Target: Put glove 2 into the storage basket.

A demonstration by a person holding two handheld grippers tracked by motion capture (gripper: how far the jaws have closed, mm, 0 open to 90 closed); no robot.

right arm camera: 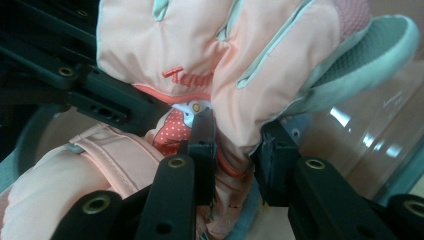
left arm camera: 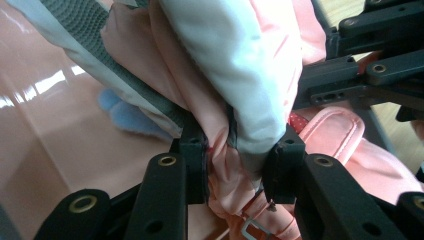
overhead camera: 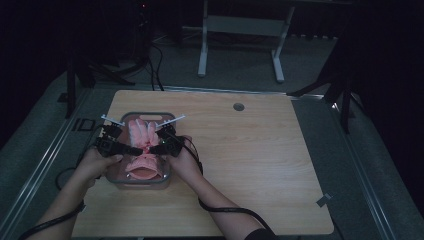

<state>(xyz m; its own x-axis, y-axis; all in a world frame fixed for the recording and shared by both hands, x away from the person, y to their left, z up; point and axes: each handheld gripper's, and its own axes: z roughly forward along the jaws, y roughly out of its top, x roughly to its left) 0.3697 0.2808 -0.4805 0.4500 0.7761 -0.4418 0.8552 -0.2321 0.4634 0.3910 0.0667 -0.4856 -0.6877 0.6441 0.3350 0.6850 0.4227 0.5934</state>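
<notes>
Jaws left: left gripper (left arm camera: 235, 150) clamped on a bunched fold of the pink glove (left arm camera: 235, 70) at its wrist end.
Jaws right: right gripper (right arm camera: 235, 137) also pinching the glove fabric, near the cuff, pads pressing on both sides.
Glove place: over the clear tray (overhead camera: 120, 181) at the worktop's (overhead camera: 260, 150) left-front; fingers point away from the person, cuff toward them.
Glove contact: cannot tell whether it rests on the tray floor or hangs just above it.
Grippers, high view: left (overhead camera: 142, 149) and right (overhead camera: 150, 149) meet tip to tip at the glove's (overhead camera: 141, 134) middle, one from each side.
Second item: another pink padded piece (right arm camera: 65, 175) lies in the tray near the cuff, probably the paired glove; hard to be sure.
Progress: looks like glove already inside the tray outline, two-handed grip still on.
Left to do: settle it flat, let go with both jaws, pull clear.
Risk: fabric snagging on pads at release.
</notes>
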